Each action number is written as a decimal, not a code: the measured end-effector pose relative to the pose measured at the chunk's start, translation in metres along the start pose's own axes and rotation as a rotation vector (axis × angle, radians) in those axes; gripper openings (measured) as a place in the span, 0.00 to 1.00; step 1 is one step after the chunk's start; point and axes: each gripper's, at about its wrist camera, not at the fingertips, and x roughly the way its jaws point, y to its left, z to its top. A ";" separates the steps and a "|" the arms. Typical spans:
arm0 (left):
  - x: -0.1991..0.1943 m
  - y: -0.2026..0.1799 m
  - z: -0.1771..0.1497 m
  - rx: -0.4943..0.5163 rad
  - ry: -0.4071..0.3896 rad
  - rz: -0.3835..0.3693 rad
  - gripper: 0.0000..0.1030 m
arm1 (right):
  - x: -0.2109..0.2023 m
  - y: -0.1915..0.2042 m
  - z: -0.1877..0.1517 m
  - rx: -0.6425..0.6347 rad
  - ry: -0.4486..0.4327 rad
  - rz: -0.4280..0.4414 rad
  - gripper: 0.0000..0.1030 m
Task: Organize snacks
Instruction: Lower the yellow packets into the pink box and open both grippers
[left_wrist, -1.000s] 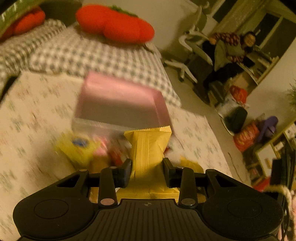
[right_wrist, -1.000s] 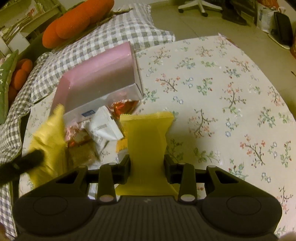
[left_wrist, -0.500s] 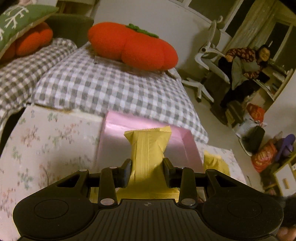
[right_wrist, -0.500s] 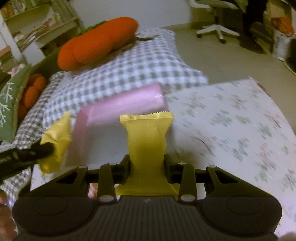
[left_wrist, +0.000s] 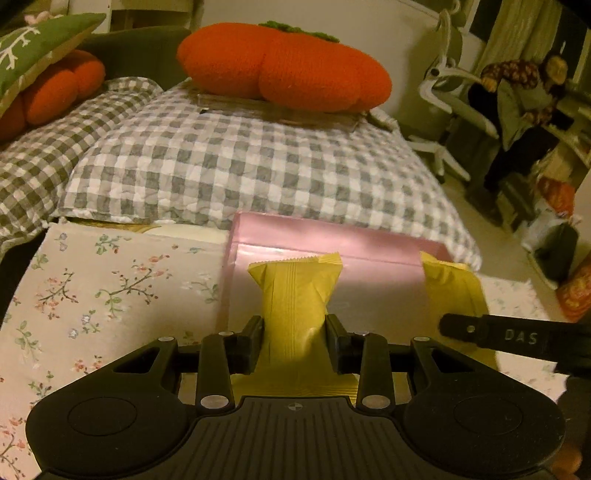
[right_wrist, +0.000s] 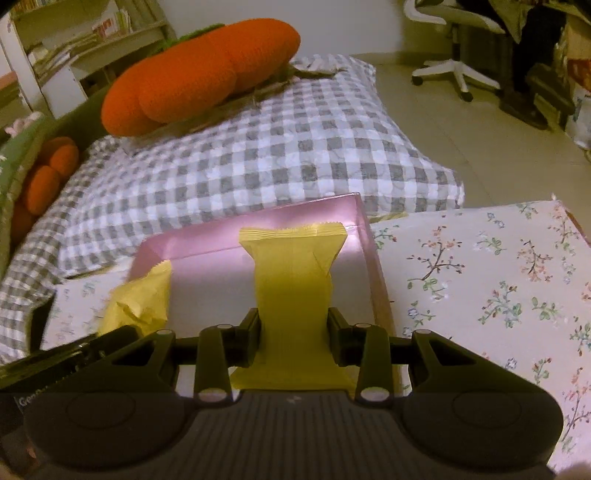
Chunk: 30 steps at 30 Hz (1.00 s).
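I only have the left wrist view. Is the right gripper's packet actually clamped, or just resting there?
Observer: Clamped. The right gripper is shut on its yellow packet, which is pinched at the waist.
Operator: Where is it relative to the pink box?
Observer: Its top overlaps the pink box's far wall, near the right-hand corner.
Operator: What lies right of the box?
Observer: Floral tablecloth, with no snacks visible on it.

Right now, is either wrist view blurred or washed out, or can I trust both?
Left wrist view: dim, warm yellow light but sharp; straight edges bow from the fisheye. Right wrist view: mostly sharp, though the left gripper and its yellow packet smear slightly; pink box wall shows mild glare.
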 end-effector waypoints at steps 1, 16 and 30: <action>0.001 0.001 -0.001 0.004 -0.001 0.015 0.35 | 0.002 0.000 0.001 0.001 0.004 -0.013 0.37; -0.066 0.022 0.017 -0.056 -0.099 0.010 0.56 | -0.051 -0.018 0.009 0.100 -0.021 0.041 0.70; -0.126 0.054 -0.015 -0.067 -0.008 0.041 0.61 | -0.098 0.032 -0.022 -0.003 0.074 0.163 0.72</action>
